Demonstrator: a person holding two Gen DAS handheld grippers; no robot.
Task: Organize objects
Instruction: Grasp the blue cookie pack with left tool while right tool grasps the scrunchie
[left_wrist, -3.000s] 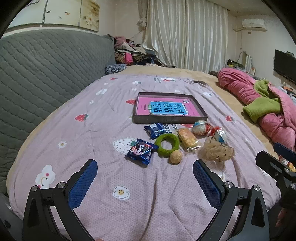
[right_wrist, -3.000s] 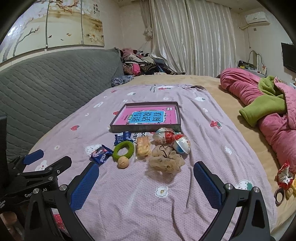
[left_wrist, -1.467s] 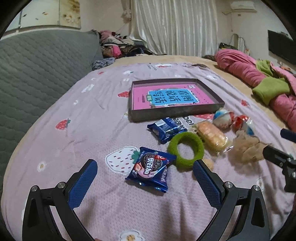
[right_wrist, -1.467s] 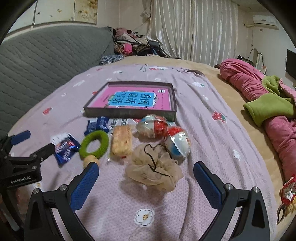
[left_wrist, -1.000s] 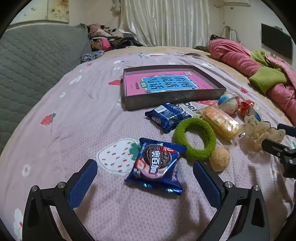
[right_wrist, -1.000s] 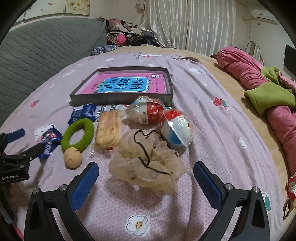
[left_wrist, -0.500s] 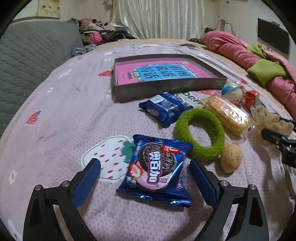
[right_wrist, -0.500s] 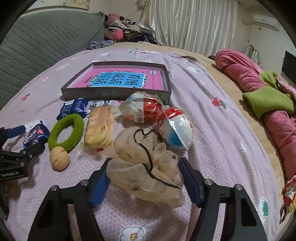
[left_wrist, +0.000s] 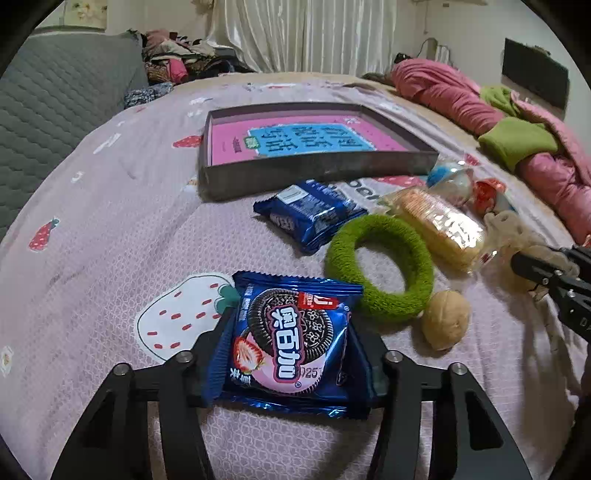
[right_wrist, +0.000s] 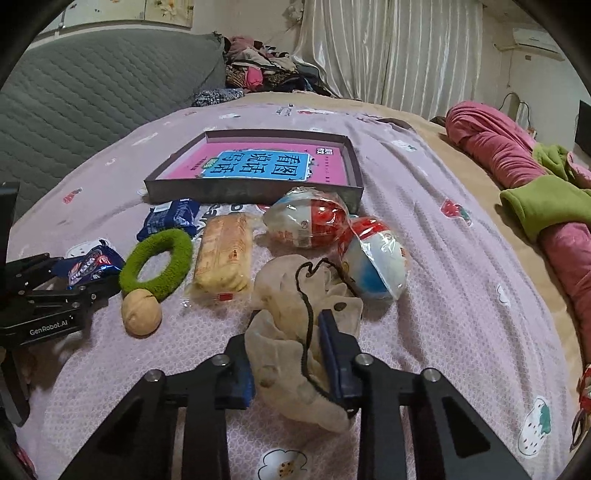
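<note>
A blue Oreo packet (left_wrist: 291, 343) lies on the lilac bedsheet between the fingers of my left gripper (left_wrist: 291, 356). The jaws are closing, and both pads press its curled side edges. My right gripper (right_wrist: 291, 343) is closing too, pinching a crumpled beige drawstring pouch (right_wrist: 295, 280) between its blue pads. A dark shallow box (left_wrist: 314, 171) holding a pink book sits just behind the row of items. From the right wrist view, the left gripper (right_wrist: 66, 288) shows at the far left with the Oreo packet (right_wrist: 90, 264).
Between the two grippers lie a green fuzzy ring (left_wrist: 380, 273), a walnut (left_wrist: 445, 325), a second blue packet (left_wrist: 310, 214) and a wrapped biscuit pack (left_wrist: 439, 225). Two wrapped toy eggs (right_wrist: 310, 218) lie beyond the pouch. A pink and green quilt (right_wrist: 535, 177) is heaped at right.
Both grippers came down onto the bed and their jaws closed from wide open. The left closed around the Oreo packet and the right around the beige pouch.
</note>
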